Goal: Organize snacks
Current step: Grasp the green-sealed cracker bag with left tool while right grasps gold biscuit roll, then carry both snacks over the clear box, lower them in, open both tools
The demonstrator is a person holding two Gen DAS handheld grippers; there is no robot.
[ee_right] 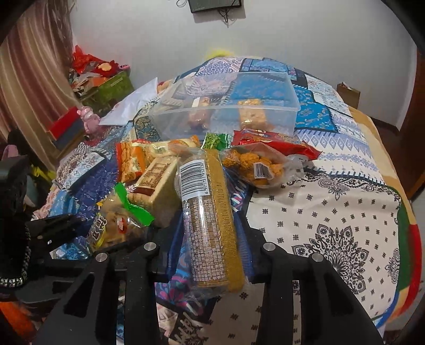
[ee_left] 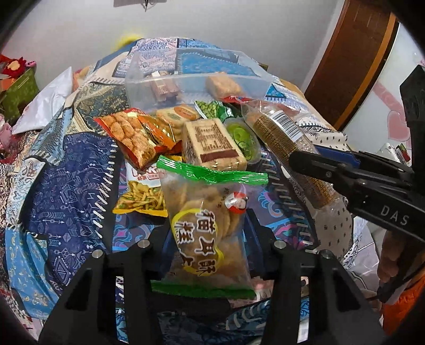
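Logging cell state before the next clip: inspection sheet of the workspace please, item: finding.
Surface: patchwork cloth over a table, white-patterned part bare of snacks.
Job's things: clear plastic bin at the far side, two snack packs inside; loose snack pile in front of it.
Clutter: white bag left of the bin.
Grippers: left gripper shut on green-edged cracker bag; right gripper shut on cracker sleeve.
Cables: cords hang from a wall-mounted device.
Surroundings: curtain, green box with red items, wooden door.
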